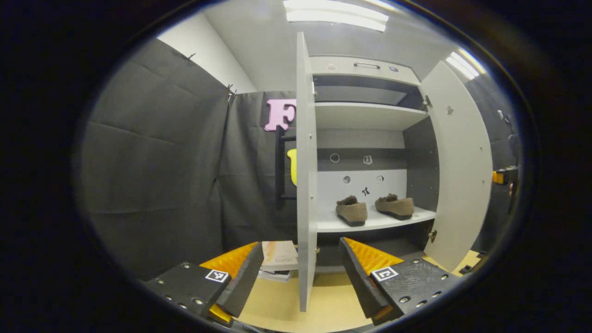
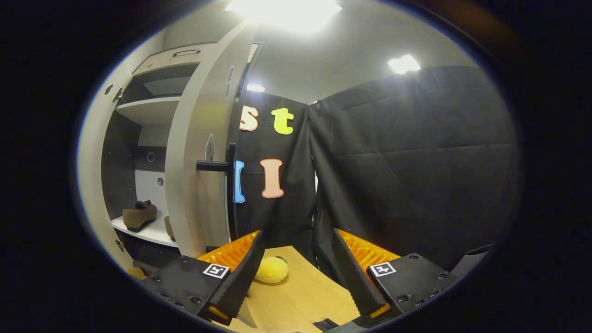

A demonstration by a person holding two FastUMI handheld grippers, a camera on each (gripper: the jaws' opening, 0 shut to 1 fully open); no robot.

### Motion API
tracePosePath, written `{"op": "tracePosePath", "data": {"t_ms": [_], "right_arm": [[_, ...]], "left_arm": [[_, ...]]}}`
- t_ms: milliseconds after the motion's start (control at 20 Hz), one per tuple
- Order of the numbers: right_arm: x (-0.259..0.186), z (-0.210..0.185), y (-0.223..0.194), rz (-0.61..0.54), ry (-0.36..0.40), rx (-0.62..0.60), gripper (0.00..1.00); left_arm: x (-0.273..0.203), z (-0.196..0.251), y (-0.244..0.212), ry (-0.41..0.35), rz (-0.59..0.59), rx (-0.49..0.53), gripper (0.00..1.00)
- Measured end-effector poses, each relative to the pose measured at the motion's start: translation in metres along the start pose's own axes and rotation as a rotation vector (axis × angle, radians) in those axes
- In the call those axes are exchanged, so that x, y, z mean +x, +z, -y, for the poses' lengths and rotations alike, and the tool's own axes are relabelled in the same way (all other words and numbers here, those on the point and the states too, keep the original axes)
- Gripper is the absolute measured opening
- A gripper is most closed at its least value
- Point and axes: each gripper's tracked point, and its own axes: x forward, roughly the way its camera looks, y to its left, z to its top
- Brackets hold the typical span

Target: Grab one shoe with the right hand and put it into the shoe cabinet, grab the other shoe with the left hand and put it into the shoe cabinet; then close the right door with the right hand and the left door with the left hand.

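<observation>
Left hand-held gripper (image 1: 298, 277): fingers spread wide, nothing held; the near edge of the left door (image 1: 305, 185) stands edge-on in the gap between them, contact not evident. Below, the pale wooden desk (image 1: 277, 305). Just past the left finger, a small stack of books or papers (image 1: 279, 261) on the desk beside the door's outer face. Farther in, the shoe cabinet (image 1: 365, 115) stands open, both doors swung out; the right door (image 1: 462, 171) angles away at the far side. Two brown fuzzy shoes sit side by side on the lower white shelf (image 1: 374, 222): one shoe (image 1: 351, 210) nearer the left door, the other shoe (image 1: 394, 206) toward the right, close but apparently not touching. Right hand-held gripper (image 2: 296, 277): fingers likewise apart, empty, over the desk. Just beyond its left finger, a yellow fluffy object (image 2: 272, 269) on the desk — identity unclear. Beyond, the right door's outer face with a dark bar handle (image 2: 230, 185).
</observation>
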Motion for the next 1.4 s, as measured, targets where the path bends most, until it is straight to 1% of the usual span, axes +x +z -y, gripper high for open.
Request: {"op": "tracePosePath", "data": {"t_ms": [50, 100, 150, 200, 250, 300, 350, 400, 450, 700, 750, 800, 1050, 1250, 1400], "right_arm": [[-0.002, -0.003, 0.0, 0.002, 0.007, 0.004, 0.94], [-0.003, -0.008, 0.0, 0.001, 0.016, 0.005, 0.95], [-0.005, -0.013, 0.0, 0.003, 0.028, 0.007, 0.94], [-0.007, -0.02, 0.0, 0.005, 0.044, 0.007, 0.95], [-0.01, -0.025, 0.001, 0.007, 0.063, 0.01, 0.95], [-0.012, -0.033, 0.0, 0.007, 0.083, 0.013, 0.94], [-0.014, -0.04, 0.0, 0.008, 0.1, 0.015, 0.89], [-0.015, -0.047, 0.0, 0.009, 0.114, 0.014, 0.94], [-0.016, -0.053, 0.001, 0.012, 0.125, 0.015, 0.94], [-0.019, -0.078, 0.002, 0.018, 0.176, 0.021, 0.95], [-0.02, -0.084, 0.002, 0.018, 0.189, 0.022, 0.95], [-0.02, -0.089, 0.002, 0.016, 0.202, 0.027, 0.95], [-0.024, -0.123, -0.001, 0.01, 0.276, 0.034, 0.95], [-0.02, -0.137, -0.001, 0.003, 0.326, 0.033, 0.95], [-0.015, -0.153, -0.002, -0.014, 0.378, 0.041, 0.95]], "left_arm": [[0.0, -0.001, 0.0, 0.001, 0.0, -0.003, 1.0], [0.0, -0.001, 0.0, 0.001, 0.001, -0.006, 1.0], [-0.001, -0.001, -0.001, 0.001, 0.003, -0.009, 0.95], [-0.002, -0.001, 0.0, 0.0, 0.005, -0.013, 1.0], [-0.004, -0.001, -0.002, -0.003, 0.003, -0.016, 1.0], [-0.005, 0.0, -0.002, -0.006, 0.0, -0.02, 0.95], [-0.004, 0.0, -0.003, -0.008, -0.003, -0.021, 0.95], [-0.005, 0.0, -0.002, -0.007, -0.003, -0.021, 0.98], [-0.006, -0.001, -0.001, -0.006, -0.001, -0.021, 1.0], [-0.011, -0.009, 0.0, 0.009, 0.005, -0.018, 1.0], [-0.011, -0.013, 0.0, 0.015, 0.005, -0.016, 0.95], [-0.012, -0.017, 0.001, 0.019, 0.005, -0.017, 1.0], [-0.017, -0.033, 0.004, 0.049, 0.009, -0.013, 1.0], [-0.021, -0.046, 0.004, 0.076, 0.005, -0.008, 1.0], [-0.021, -0.053, 0.003, 0.088, 0.004, -0.001, 1.0]]}}
